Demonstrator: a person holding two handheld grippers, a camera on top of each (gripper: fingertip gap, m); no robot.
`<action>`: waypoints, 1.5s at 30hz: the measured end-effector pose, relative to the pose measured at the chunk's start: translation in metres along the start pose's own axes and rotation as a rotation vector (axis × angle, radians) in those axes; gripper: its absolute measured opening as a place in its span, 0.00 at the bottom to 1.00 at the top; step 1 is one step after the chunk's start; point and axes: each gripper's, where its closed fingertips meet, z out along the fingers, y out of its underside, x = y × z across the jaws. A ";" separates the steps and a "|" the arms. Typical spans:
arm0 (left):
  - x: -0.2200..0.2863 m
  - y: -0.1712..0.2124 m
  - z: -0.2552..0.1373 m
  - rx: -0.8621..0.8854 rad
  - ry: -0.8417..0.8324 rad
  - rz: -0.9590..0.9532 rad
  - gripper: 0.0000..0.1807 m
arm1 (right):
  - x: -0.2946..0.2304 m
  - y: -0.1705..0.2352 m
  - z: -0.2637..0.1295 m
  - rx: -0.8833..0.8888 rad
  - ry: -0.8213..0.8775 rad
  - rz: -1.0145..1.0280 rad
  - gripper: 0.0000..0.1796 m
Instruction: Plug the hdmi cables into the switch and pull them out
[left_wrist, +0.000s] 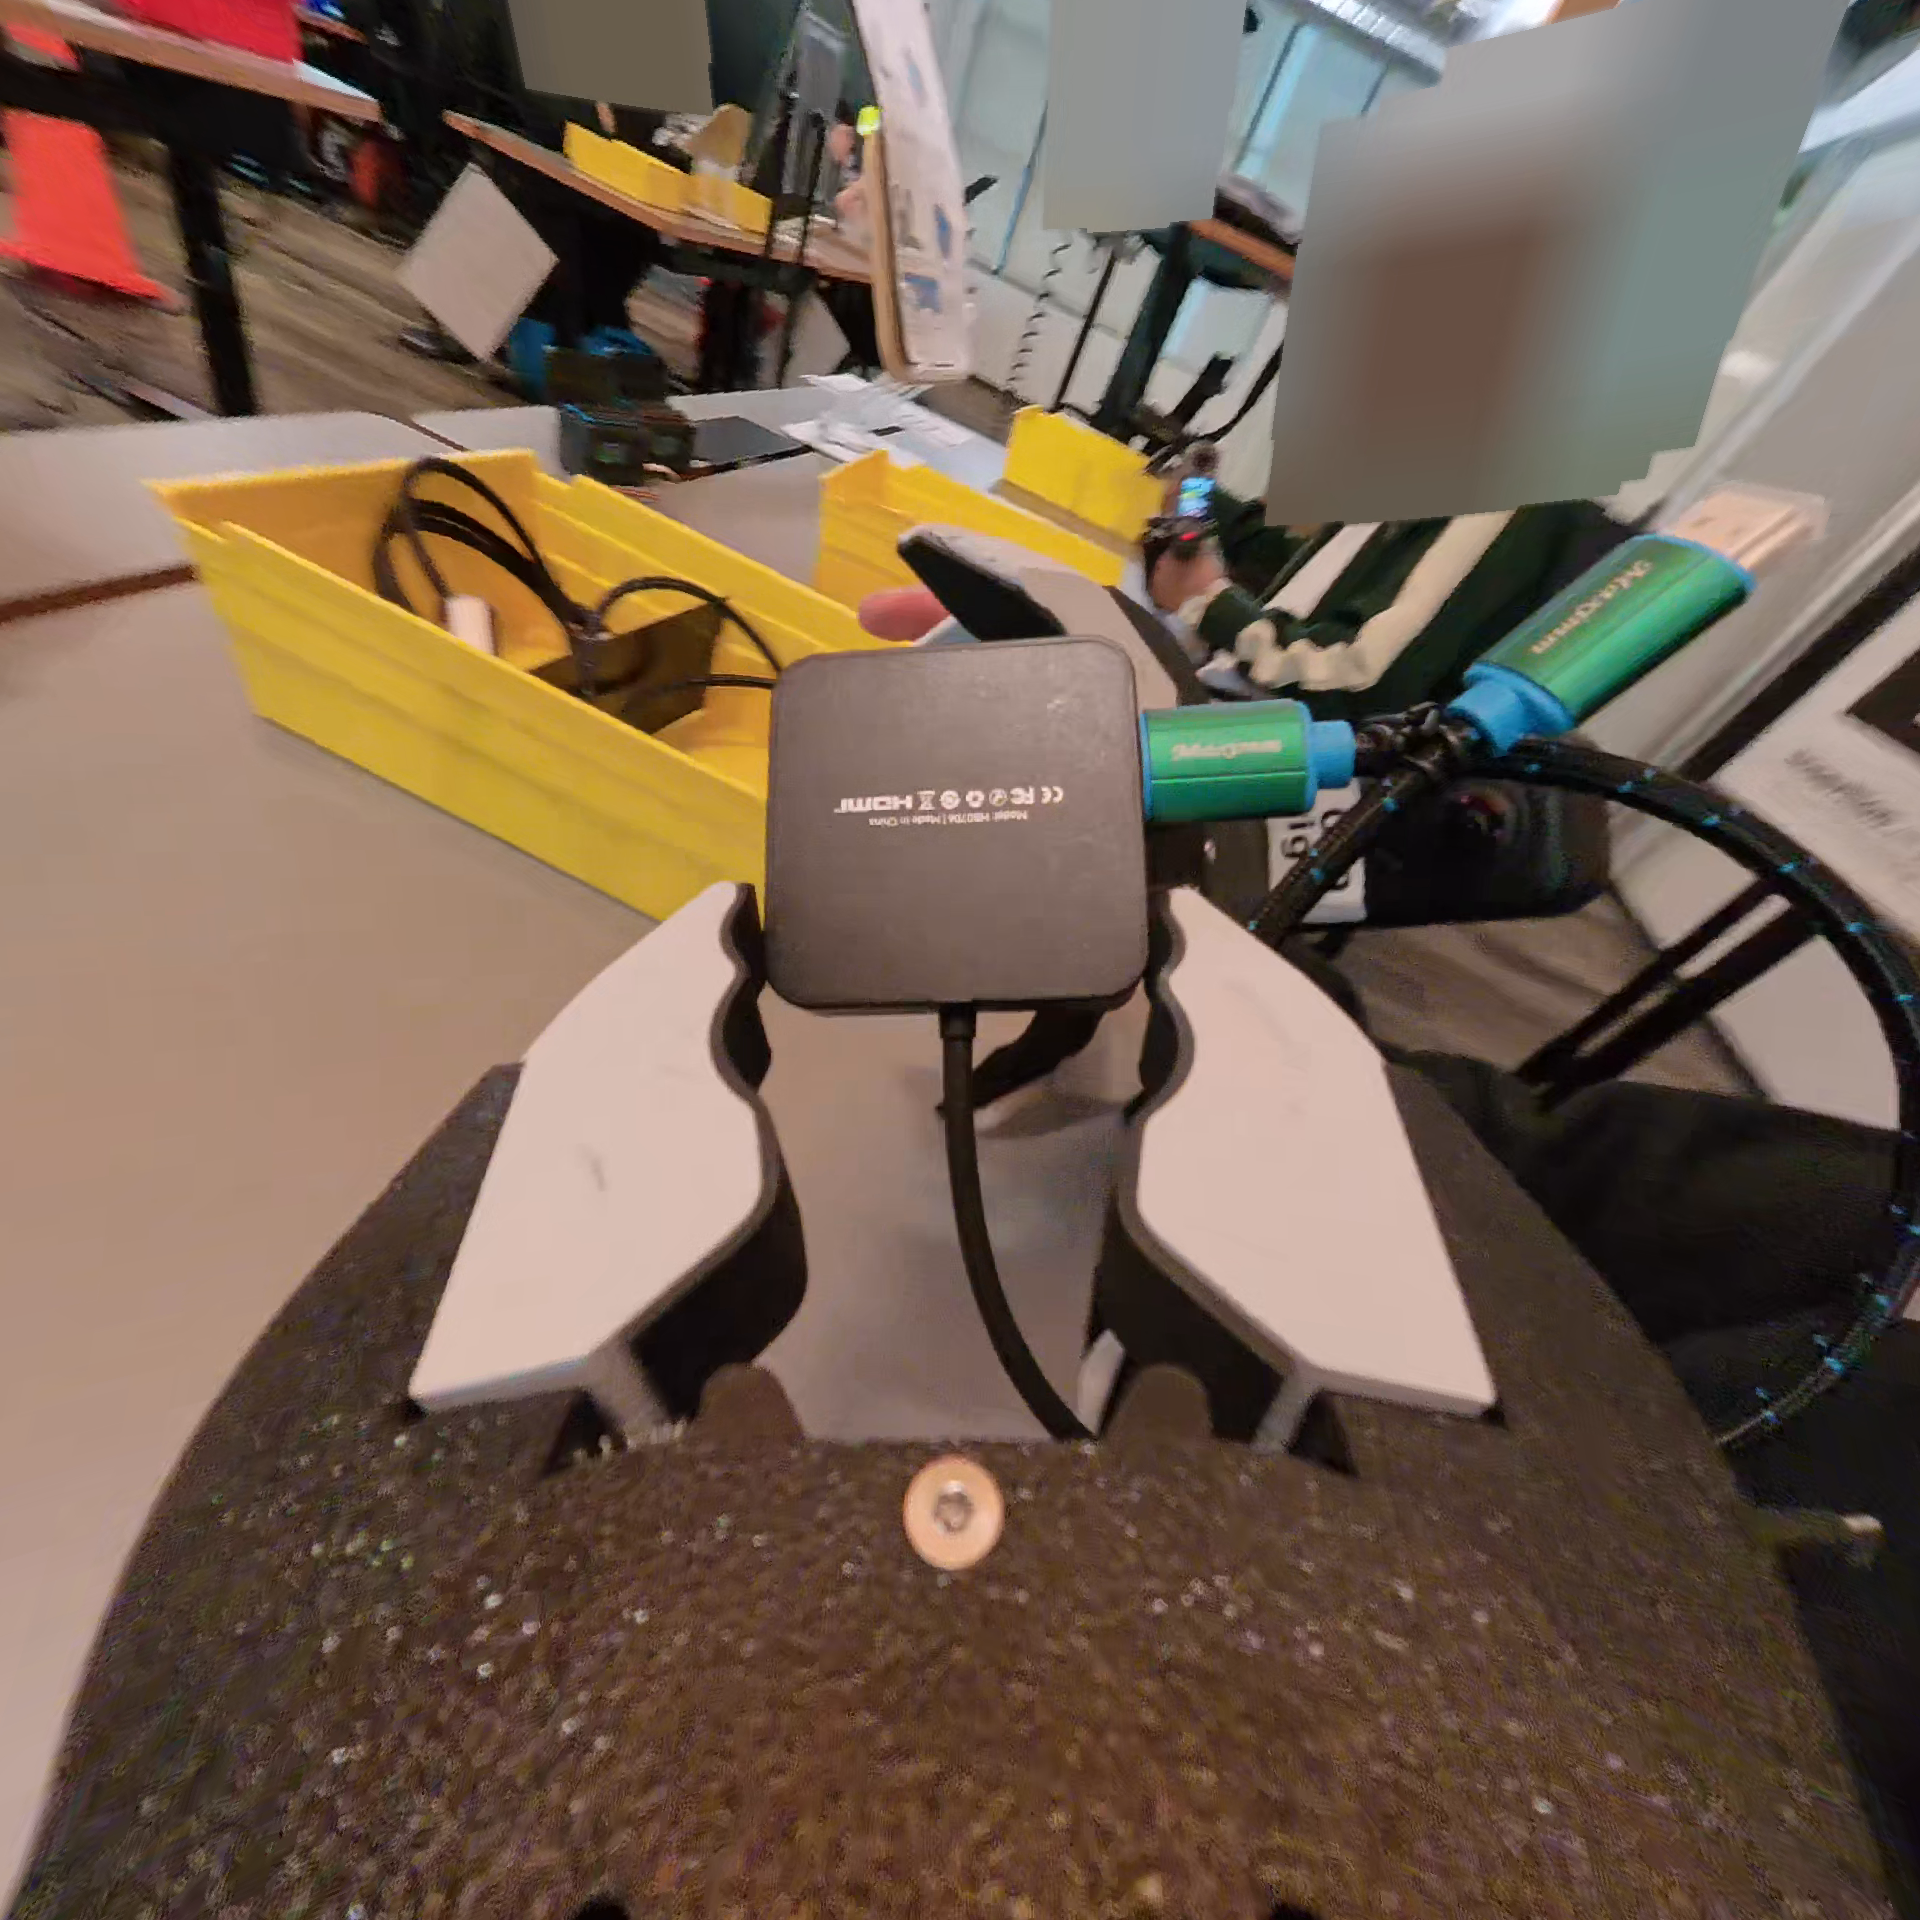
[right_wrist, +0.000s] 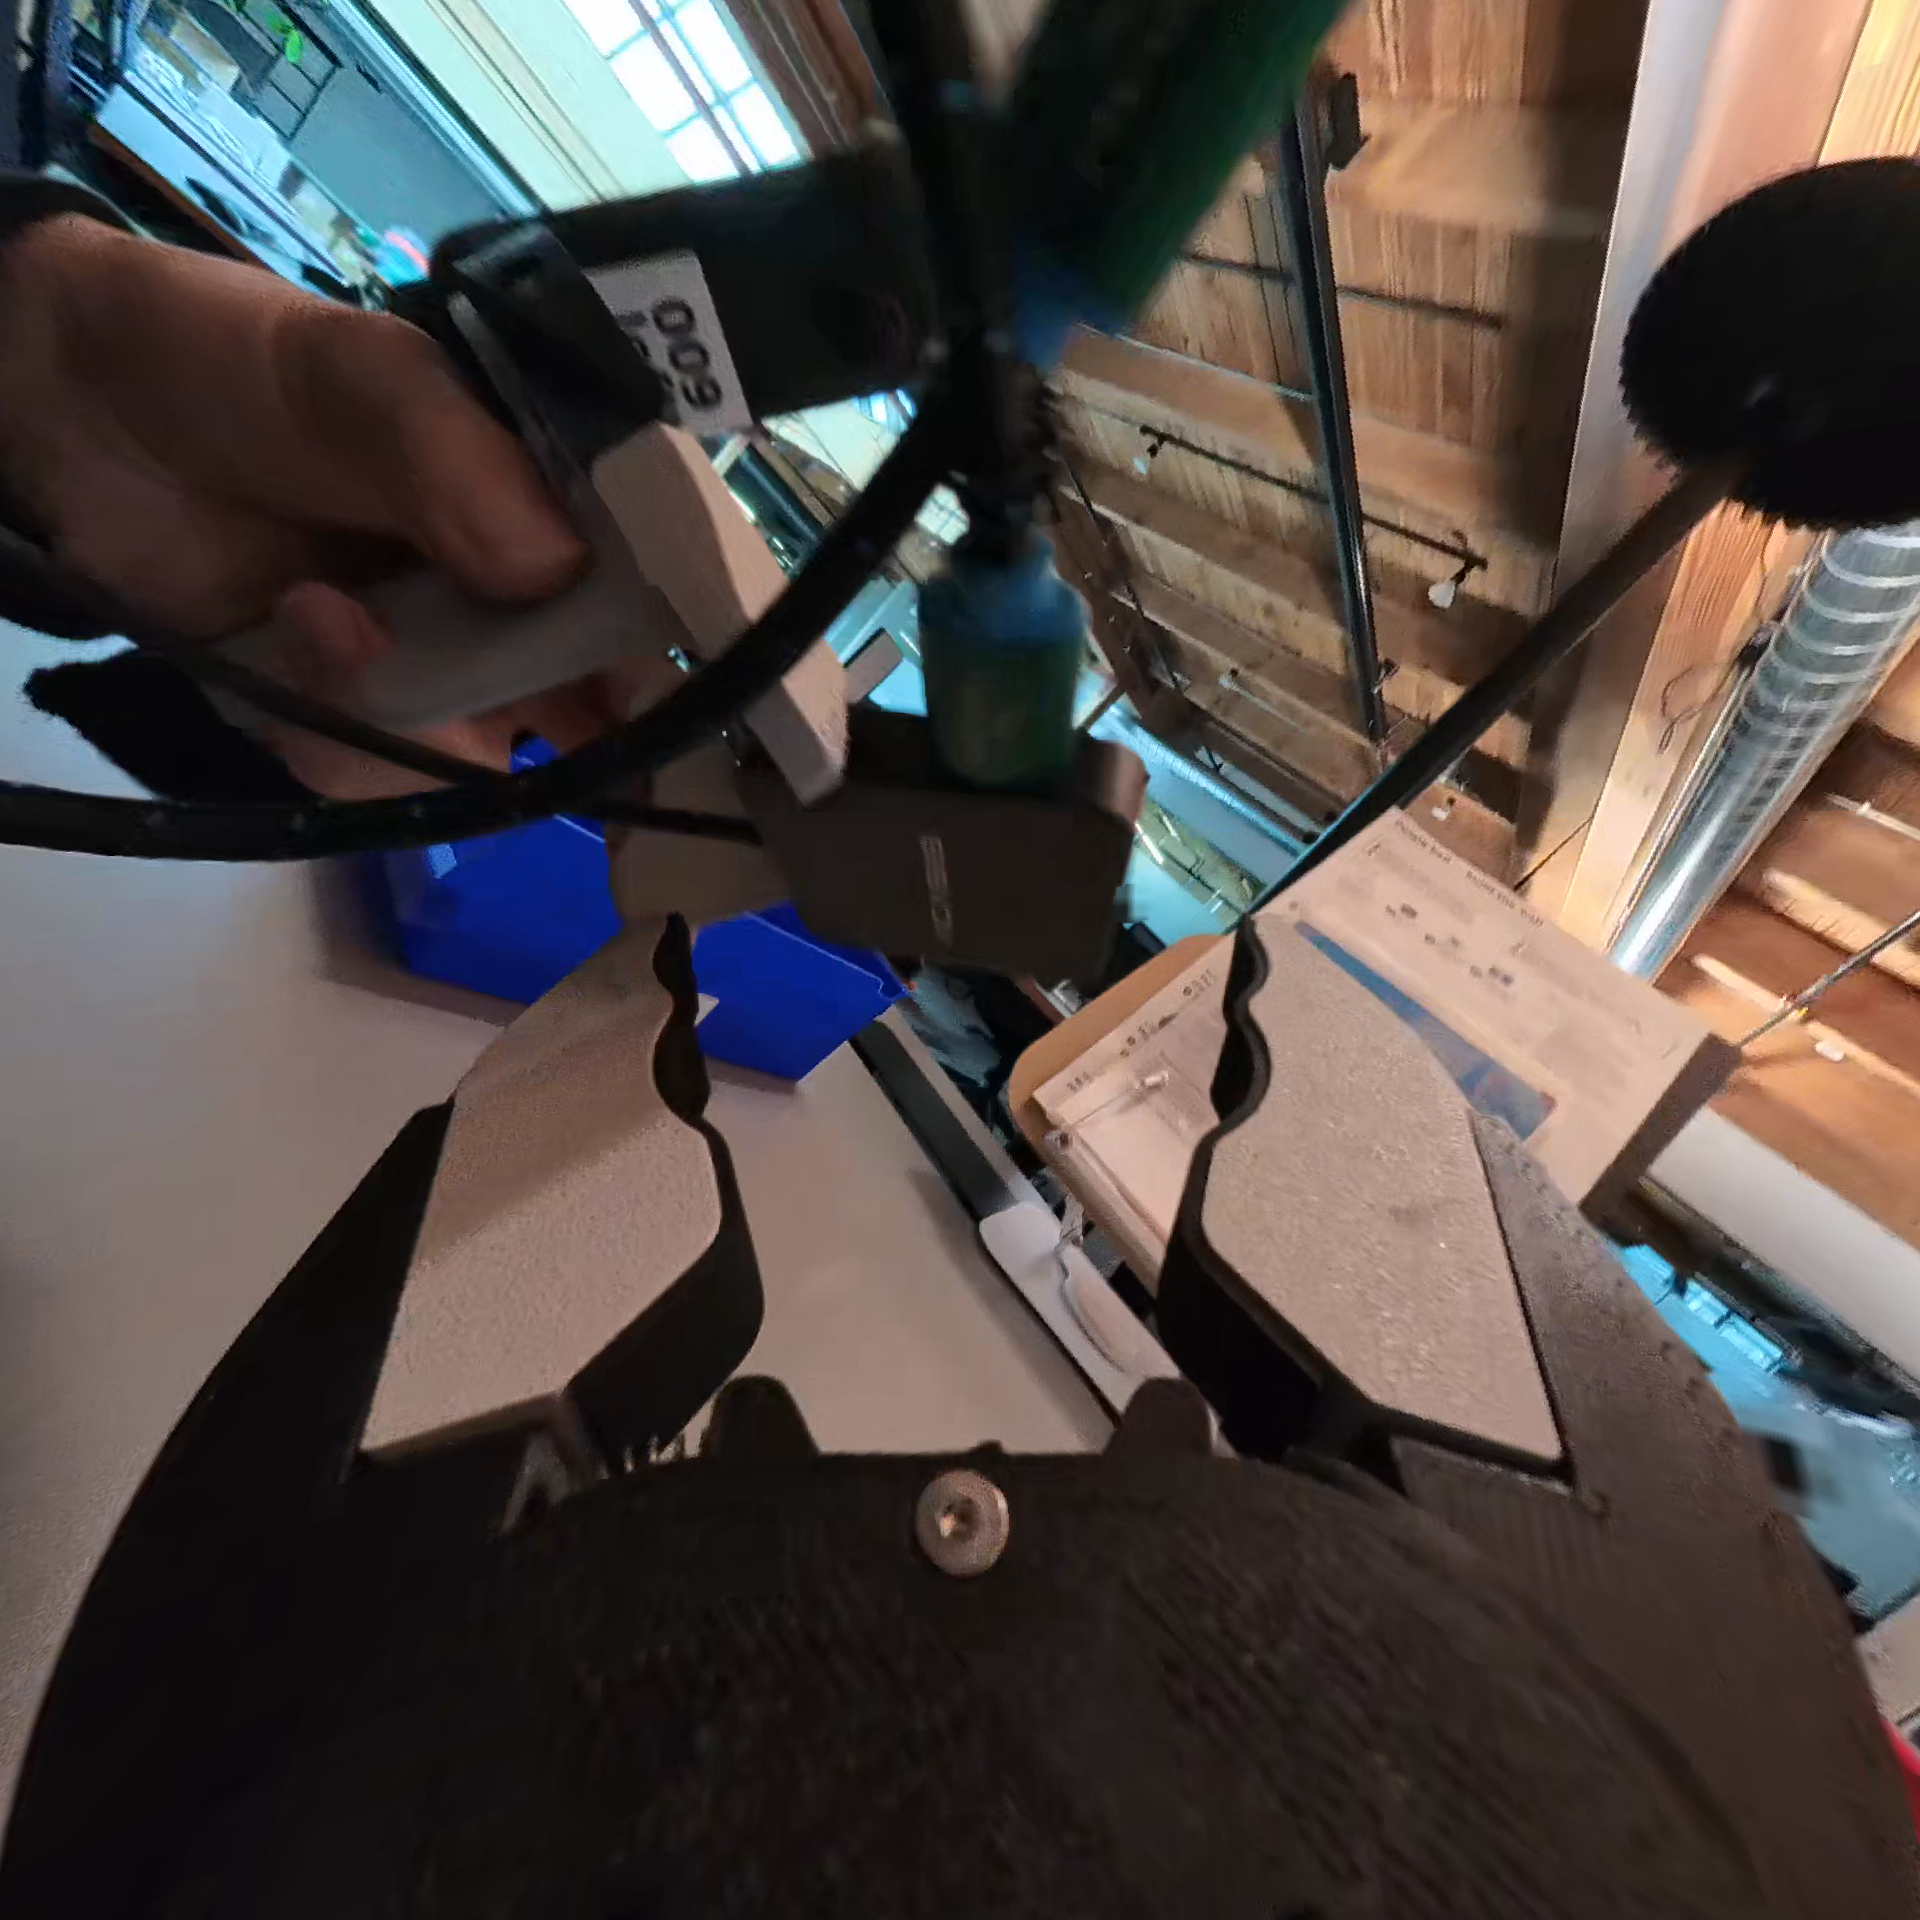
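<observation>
My left gripper (left_wrist: 951, 914) is shut on the black square switch (left_wrist: 956, 821) and holds it above the table. One green HDMI plug (left_wrist: 1226, 774) sits in the switch's right side. A second green plug (left_wrist: 1610, 634) hangs free to the right on the braided black cable (left_wrist: 1766, 821). In the right wrist view my right gripper (right_wrist: 956, 935) is open and empty, its tips just short of the switch (right_wrist: 956, 873). The plugged connector (right_wrist: 997, 686) points away from it. The left gripper (right_wrist: 769, 810) and a hand (right_wrist: 260, 468) show there too.
A yellow bin (left_wrist: 468, 665) with black cables stands on the grey table (left_wrist: 208, 987) at the left, with more yellow bins (left_wrist: 966, 520) behind. A blue bin (right_wrist: 582, 914) sits on the table beyond the switch. A board with papers (right_wrist: 1403, 987) stands right.
</observation>
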 end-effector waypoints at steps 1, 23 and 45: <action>0.003 0.002 0.002 0.008 0.034 -0.034 0.39 | -0.003 -0.005 0.002 0.010 -0.003 -0.012 0.52; -0.002 0.003 0.007 0.074 -0.072 -0.143 0.39 | 0.001 -0.013 -0.002 0.071 0.076 0.054 0.38; 0.003 0.005 0.006 0.096 -0.036 -0.077 0.40 | 0.002 -0.003 -0.001 0.085 0.022 0.322 0.40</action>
